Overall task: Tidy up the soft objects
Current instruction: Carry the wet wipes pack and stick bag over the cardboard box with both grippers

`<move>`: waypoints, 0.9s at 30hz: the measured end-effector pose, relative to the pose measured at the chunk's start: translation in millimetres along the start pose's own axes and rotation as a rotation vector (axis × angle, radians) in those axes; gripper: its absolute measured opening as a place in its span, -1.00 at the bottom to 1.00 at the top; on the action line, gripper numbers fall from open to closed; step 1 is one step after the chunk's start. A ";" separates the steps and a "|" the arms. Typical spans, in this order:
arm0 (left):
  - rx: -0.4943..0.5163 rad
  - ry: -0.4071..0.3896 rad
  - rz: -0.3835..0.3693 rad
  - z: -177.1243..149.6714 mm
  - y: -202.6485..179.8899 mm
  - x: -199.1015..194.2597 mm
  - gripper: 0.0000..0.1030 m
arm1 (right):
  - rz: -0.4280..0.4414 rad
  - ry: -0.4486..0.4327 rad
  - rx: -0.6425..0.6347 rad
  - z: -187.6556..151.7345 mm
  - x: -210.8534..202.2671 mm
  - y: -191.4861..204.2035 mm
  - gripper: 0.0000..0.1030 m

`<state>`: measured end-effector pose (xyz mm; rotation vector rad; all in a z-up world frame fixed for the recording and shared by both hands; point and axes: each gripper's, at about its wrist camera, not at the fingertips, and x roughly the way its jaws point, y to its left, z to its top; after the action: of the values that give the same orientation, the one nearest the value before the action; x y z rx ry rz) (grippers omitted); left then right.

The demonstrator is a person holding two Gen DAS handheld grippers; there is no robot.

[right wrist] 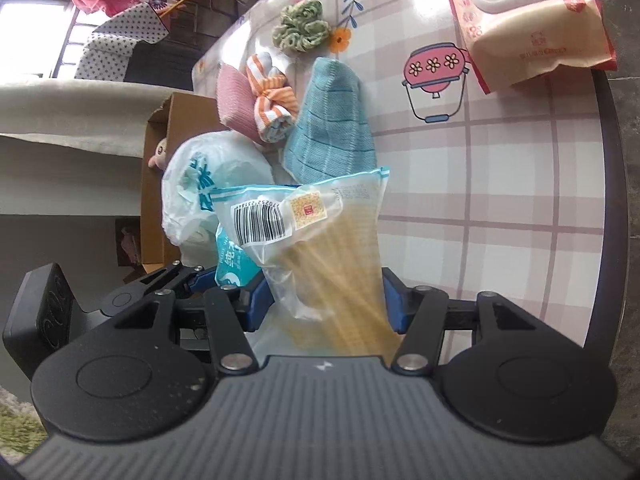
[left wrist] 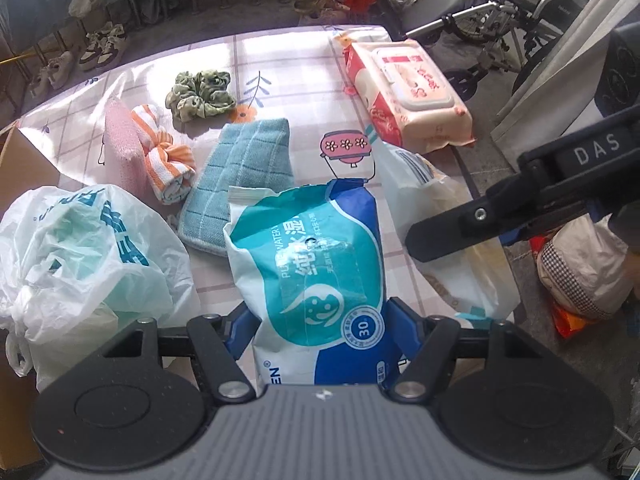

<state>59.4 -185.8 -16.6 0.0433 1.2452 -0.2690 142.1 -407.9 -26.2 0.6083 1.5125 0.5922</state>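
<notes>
My left gripper (left wrist: 320, 320) is shut on a blue and white wet-wipes pack (left wrist: 316, 264), held above the table. My right gripper (right wrist: 326, 300) is shut on a clear bag with a yellow cloth (right wrist: 320, 240); that bag also shows in the left wrist view (left wrist: 432, 216), beside the right gripper's body (left wrist: 540, 192). On the checked tablecloth (right wrist: 500, 180) lie a teal cloth (left wrist: 244, 176) (right wrist: 332, 128), an orange striped towel (left wrist: 164, 160) (right wrist: 272, 100), a pink cloth (left wrist: 124, 148) (right wrist: 234, 100), a green scrunchie (left wrist: 202, 94) (right wrist: 302, 28) and a pink wipes pack (left wrist: 408, 92) (right wrist: 524, 16).
A white plastic bag (left wrist: 80, 256) (right wrist: 204, 184) sits at the table's left beside a cardboard box (right wrist: 160, 188). The table edge (right wrist: 608, 160) runs on the right. Shoes (left wrist: 100, 46), a wheelchair (left wrist: 500, 12) and a bag on the floor (left wrist: 584, 272) surround the table.
</notes>
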 end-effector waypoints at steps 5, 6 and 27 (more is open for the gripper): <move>-0.006 -0.052 -0.022 -0.6 28.1 -30.6 0.36 | 0.029 -0.036 -0.010 -0.5 -8.7 35.2 0.06; -0.011 -0.059 -0.023 -1.9 36.8 -37.9 0.36 | 0.037 -0.042 -0.013 -1.4 -7.4 45.2 0.06; -0.168 -0.099 0.241 -48.3 327.8 -150.4 0.36 | 0.272 0.061 -0.169 22.4 209.8 331.2 0.06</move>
<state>44.3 166.8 71.9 0.0338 1.1478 0.0422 166.6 -23.7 51.2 0.6745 1.4290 0.9444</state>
